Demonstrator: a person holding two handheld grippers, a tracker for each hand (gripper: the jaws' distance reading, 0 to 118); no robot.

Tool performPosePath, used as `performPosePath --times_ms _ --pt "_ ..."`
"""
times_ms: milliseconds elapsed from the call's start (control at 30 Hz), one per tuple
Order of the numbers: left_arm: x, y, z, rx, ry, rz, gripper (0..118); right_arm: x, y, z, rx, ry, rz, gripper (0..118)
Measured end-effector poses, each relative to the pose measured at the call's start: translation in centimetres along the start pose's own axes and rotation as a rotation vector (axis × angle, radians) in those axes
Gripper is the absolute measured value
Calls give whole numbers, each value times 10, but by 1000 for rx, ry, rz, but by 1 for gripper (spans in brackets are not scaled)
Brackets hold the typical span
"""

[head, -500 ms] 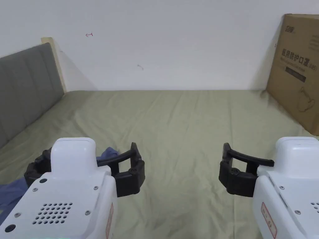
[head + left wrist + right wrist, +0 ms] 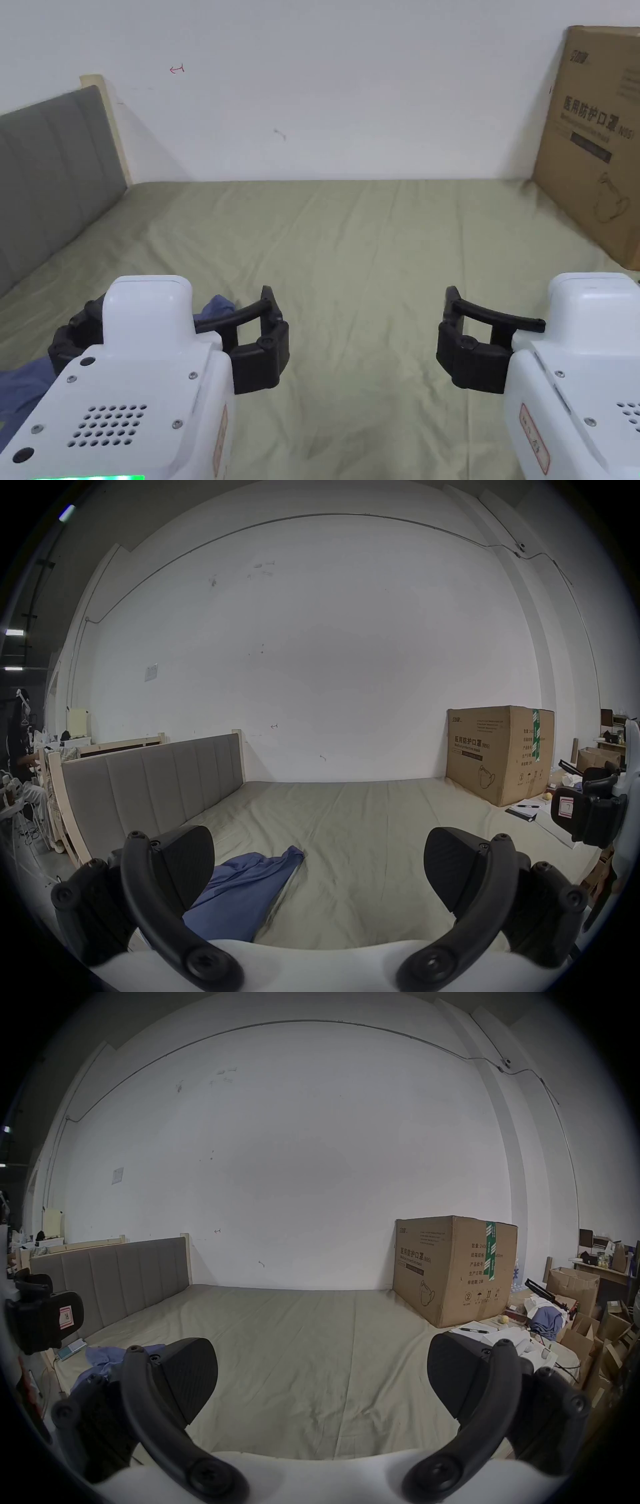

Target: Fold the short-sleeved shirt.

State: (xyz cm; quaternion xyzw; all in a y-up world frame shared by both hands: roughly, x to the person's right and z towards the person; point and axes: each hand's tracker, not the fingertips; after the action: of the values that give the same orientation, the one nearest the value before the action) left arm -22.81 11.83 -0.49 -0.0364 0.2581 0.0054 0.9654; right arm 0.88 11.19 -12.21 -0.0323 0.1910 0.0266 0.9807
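A blue short-sleeved shirt [image 2: 242, 892] lies crumpled on the olive bed sheet [image 2: 350, 250] near the bed's left front. In the head view a bit of the shirt [image 2: 215, 309] peeks out behind my left gripper [image 2: 169, 340]. The left gripper [image 2: 318, 868] hovers over the shirt with its jaws wide apart and nothing between them. My right gripper [image 2: 322, 1376] is held above bare sheet, also open and empty. From the right gripper view the shirt [image 2: 104, 1355] lies off to the left, beside the other gripper [image 2: 41, 1314].
A big cardboard box [image 2: 594, 137] stands on the bed's far right corner against the white wall. A grey padded headboard [image 2: 50, 175] runs along the left side. Papers, a pen and more boxes [image 2: 571, 1324] clutter the right edge.
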Motion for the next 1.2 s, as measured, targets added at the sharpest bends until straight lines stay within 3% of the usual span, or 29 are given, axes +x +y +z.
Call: performPosePath --times_ms 867,967,1033,1133,1200 --pt "0 -5 -2 -18 0 4 118 -1 -5 -2 -16 -2 13 118" --pt "-9 -7 -4 -33 -68 205 118 -12 -1 2 38 -38 131 118" --pt "-22 -14 -8 -54 -135 510 118 -26 1 5 90 -61 279 118" --pt "-40 -38 -19 -121 -229 984 118 -53 -2 13 198 -98 606 118" --pt "-42 -52 -25 -174 -226 1171 118 -69 -12 19 276 -75 863 118"
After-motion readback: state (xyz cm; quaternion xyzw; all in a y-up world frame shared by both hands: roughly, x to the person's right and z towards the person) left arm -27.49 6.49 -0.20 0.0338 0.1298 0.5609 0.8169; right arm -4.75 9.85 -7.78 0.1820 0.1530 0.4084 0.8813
